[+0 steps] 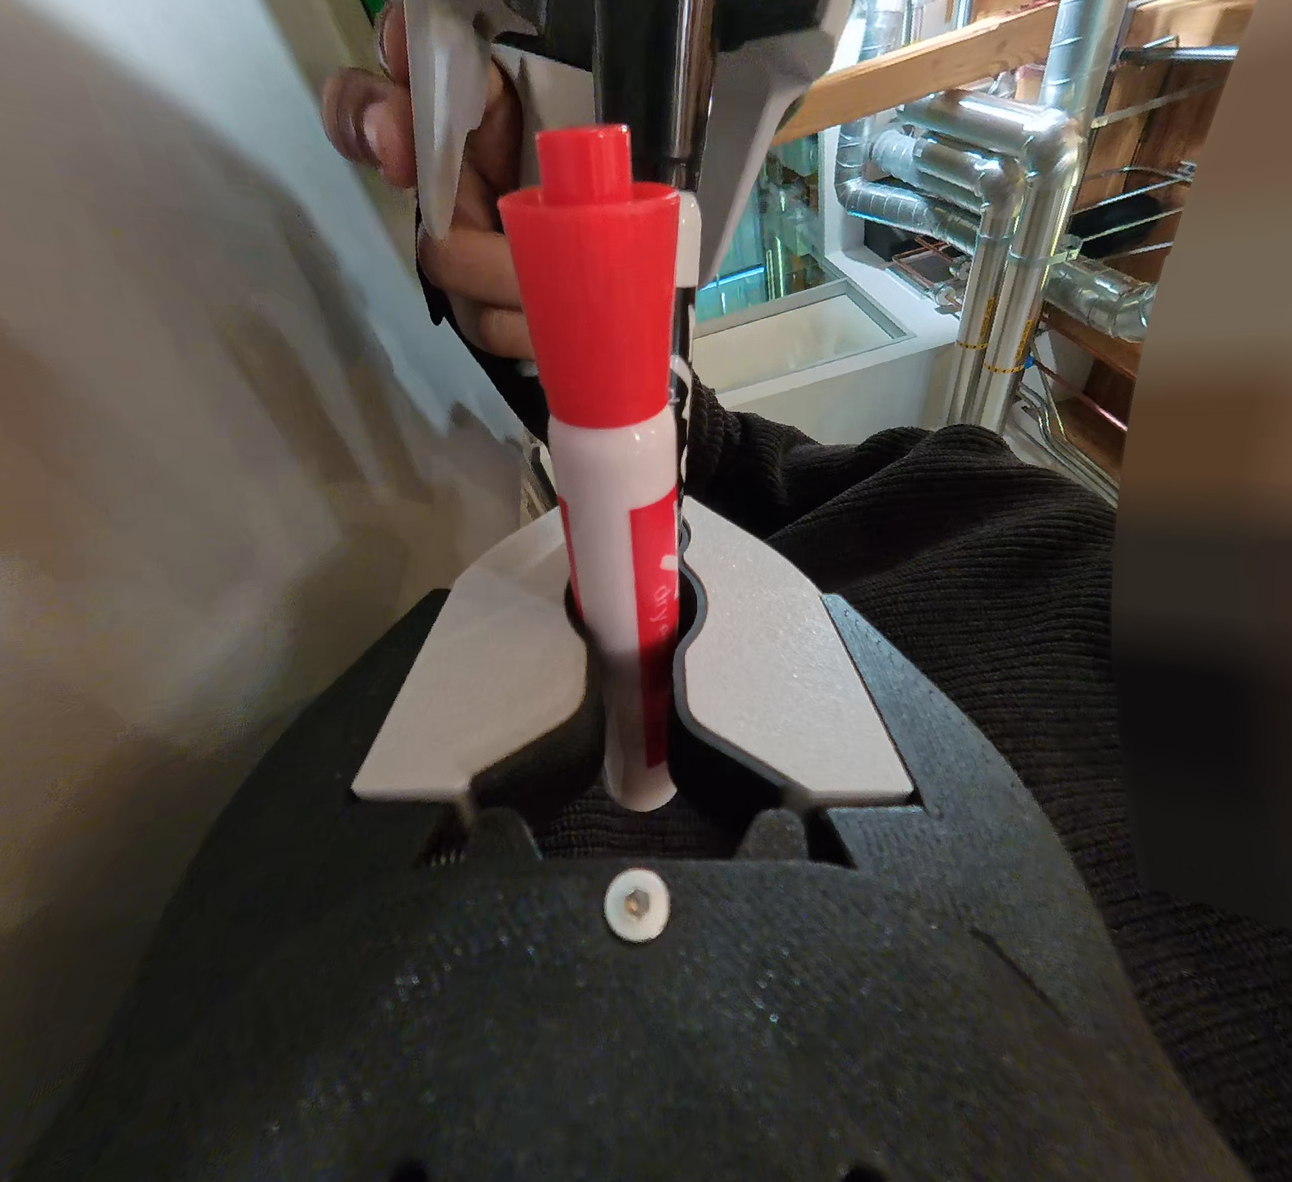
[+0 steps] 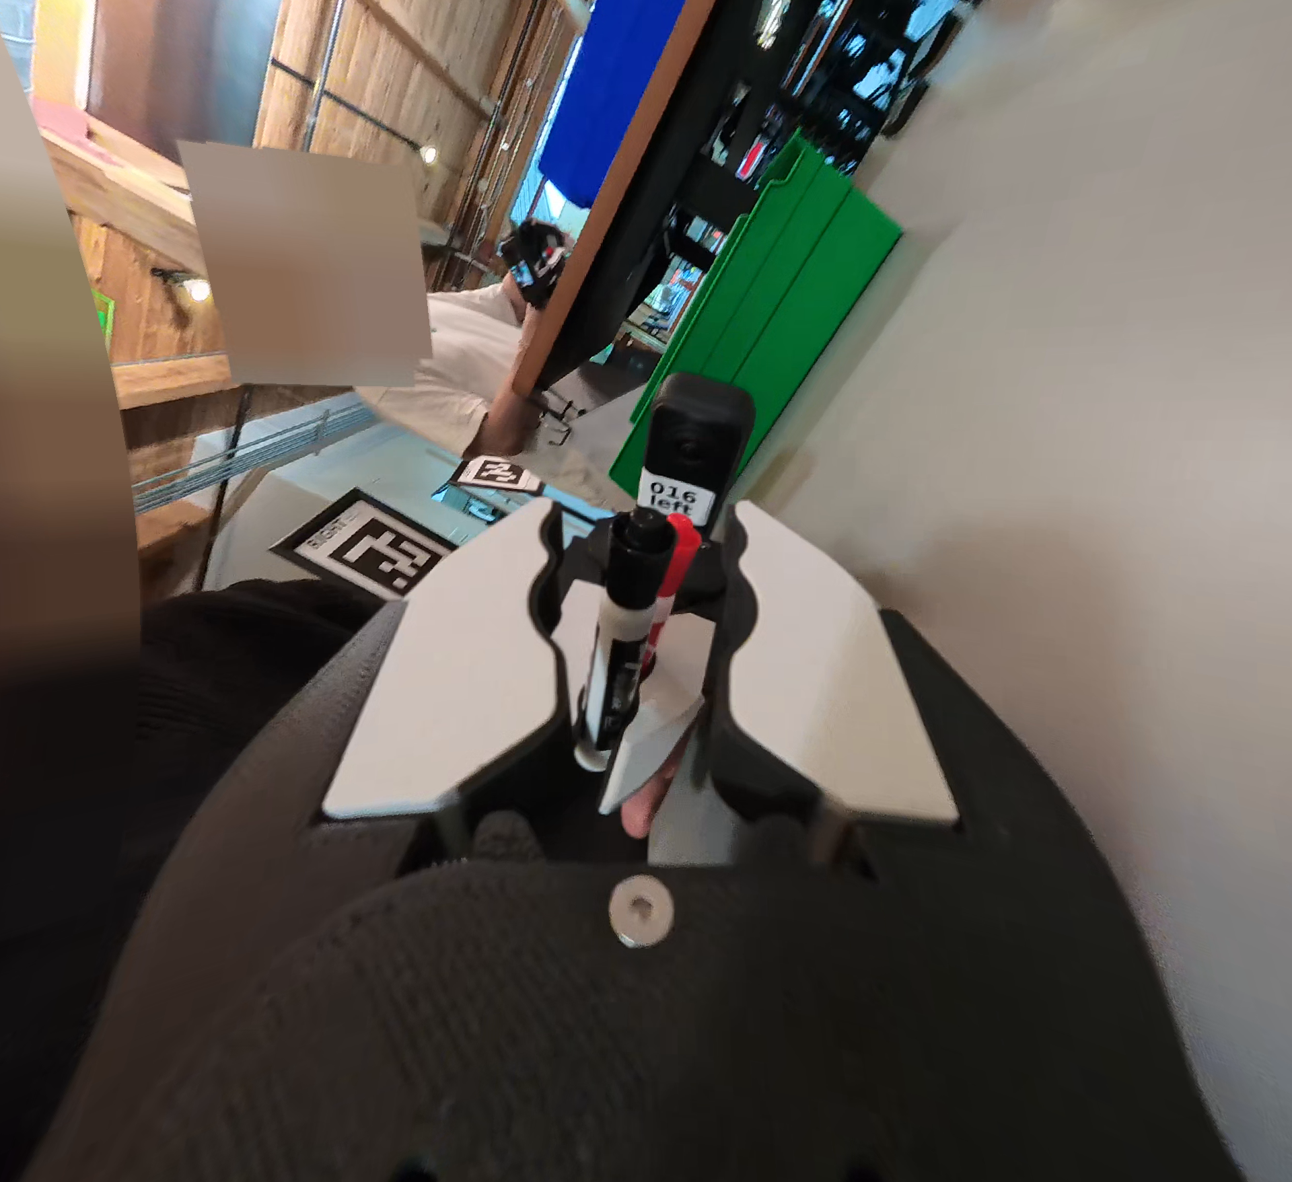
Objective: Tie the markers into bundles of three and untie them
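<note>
My left gripper [image 1: 626, 519] is shut on a white marker with a red cap [image 1: 594, 310], which points away from the camera. A black-capped marker [image 1: 650, 30] lies close behind it and reaches farther out; whether the left jaws also grip it is hidden. In the right wrist view the black marker [image 2: 622, 617] and the red marker [image 2: 675, 561] lie side by side between the fingers of my right gripper [image 2: 643, 512]. Its jaws stand wider than the pair. One left gripper finger [image 2: 650, 743] also sits in that gap. The right gripper's fingers [image 1: 433, 100] face the left camera.
A person's hand [image 1: 475, 282] and black knit sleeve [image 1: 944, 554] hold the right gripper. A green tray [image 2: 769, 324] leans by a white wall. Black-and-white tag cards [image 2: 370, 547] lie on a white surface. A person in a white shirt [image 2: 454, 365] sits beyond. Silver pipes [image 1: 979, 184] stand behind. Across from one pair of fingers to the other is roughly 10 cm.
</note>
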